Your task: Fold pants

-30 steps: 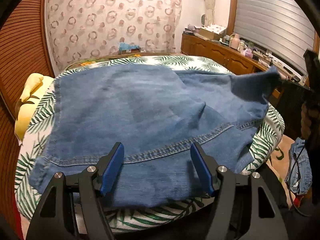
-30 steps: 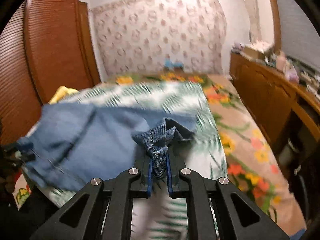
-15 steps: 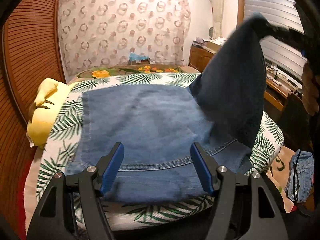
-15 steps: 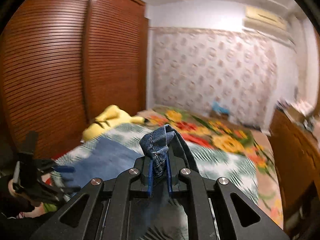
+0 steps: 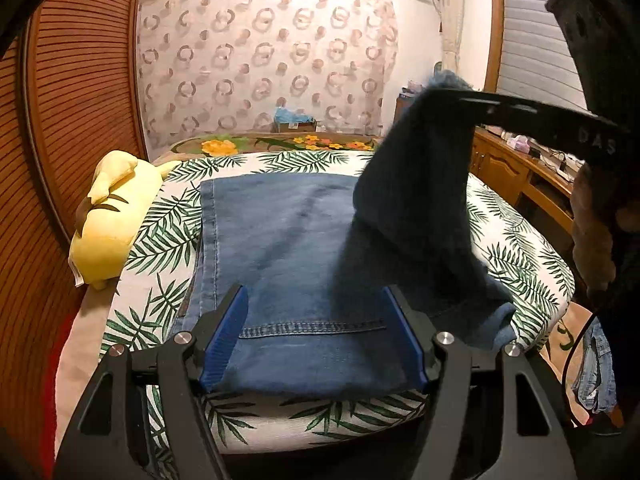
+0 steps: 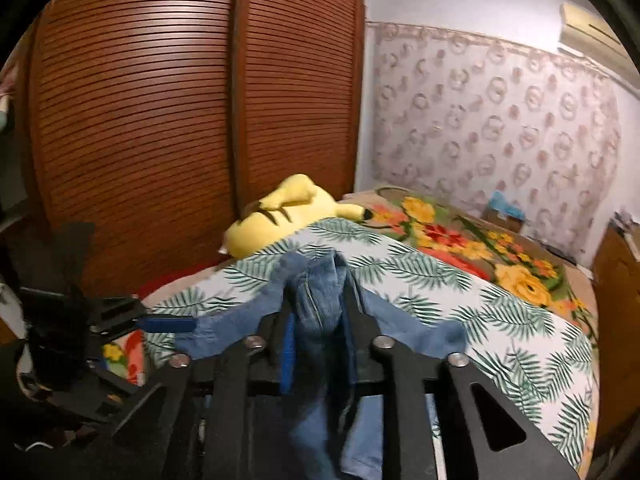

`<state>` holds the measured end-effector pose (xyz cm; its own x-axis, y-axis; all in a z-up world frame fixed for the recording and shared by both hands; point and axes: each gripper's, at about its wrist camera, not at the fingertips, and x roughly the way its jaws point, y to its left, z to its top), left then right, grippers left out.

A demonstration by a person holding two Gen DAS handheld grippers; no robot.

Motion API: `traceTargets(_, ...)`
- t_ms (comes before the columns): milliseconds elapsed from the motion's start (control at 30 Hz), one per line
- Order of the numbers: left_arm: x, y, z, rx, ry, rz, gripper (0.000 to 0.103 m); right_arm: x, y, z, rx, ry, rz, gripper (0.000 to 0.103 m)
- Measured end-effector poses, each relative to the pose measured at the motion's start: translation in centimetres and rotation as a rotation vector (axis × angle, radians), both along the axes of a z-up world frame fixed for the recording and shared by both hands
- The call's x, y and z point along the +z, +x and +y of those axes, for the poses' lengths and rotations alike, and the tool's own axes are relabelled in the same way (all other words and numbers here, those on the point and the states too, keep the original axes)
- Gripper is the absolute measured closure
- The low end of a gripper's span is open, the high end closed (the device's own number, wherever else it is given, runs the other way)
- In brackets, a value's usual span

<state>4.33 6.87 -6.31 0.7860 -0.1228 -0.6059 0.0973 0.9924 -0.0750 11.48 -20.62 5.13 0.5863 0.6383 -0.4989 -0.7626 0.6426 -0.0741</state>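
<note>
Right wrist: jeans [image 6: 320,312] between parting fingers [image 6: 352,320].

Blue denim pants [image 5: 280,240] lie on a white bedspread [image 5: 516,240] printed with green palm leaves. A yellow plush toy [image 5: 108,224] with dark stripes sits at the bed's left edge.

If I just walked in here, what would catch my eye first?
Probably the blue jeans spread on the palm-leaf bedspread, one corner hoisted up by the right gripper, whose jaws have just been opening around bunched denim. Next, the yellow plush toy at the bed's left edge.
</note>
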Motion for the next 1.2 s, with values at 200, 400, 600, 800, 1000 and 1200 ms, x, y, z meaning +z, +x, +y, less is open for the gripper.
traceTargets(200, -0.2, 0.2, -0.1, -0.001, -0.004, 0.004, 0.033, 1.1, -2.2, -1.0, -0.03, 0.017, -0.03, 0.066)
traceTargets(400, -0.2, 0.4, 0.1, -0.001, 0.003, -0.004, 0.033, -2.7, -2.4, 1.2, -0.098, -0.036, 0.014, 0.064)
traceTargets(600, -0.9, 0.9, 0.7, -0.016, 0.015, 0.01, 0.033, -4.9, -1.5, 2.0, -0.134, -0.058, 0.147, 0.063)
traceTargets(800, -2.9, 1.5, 0.4, -0.067, 0.008, 0.063, 0.047, -6.1, -1.6, 1.4, -0.151, -0.066, 0.249, 0.063)
traceTargets(1000, -3.9, 1.7, 0.3, -0.082, 0.018, 0.085, 0.063, -7.7, -1.3, 1.9, -0.111, -0.139, 0.358, 0.064)
traceTargets(1200, -3.7, 1.6, 0.1, -0.097, 0.018, 0.081, 0.072, -7.5, -1.0, 3.2, -0.065, -0.122, 0.394, 0.074)
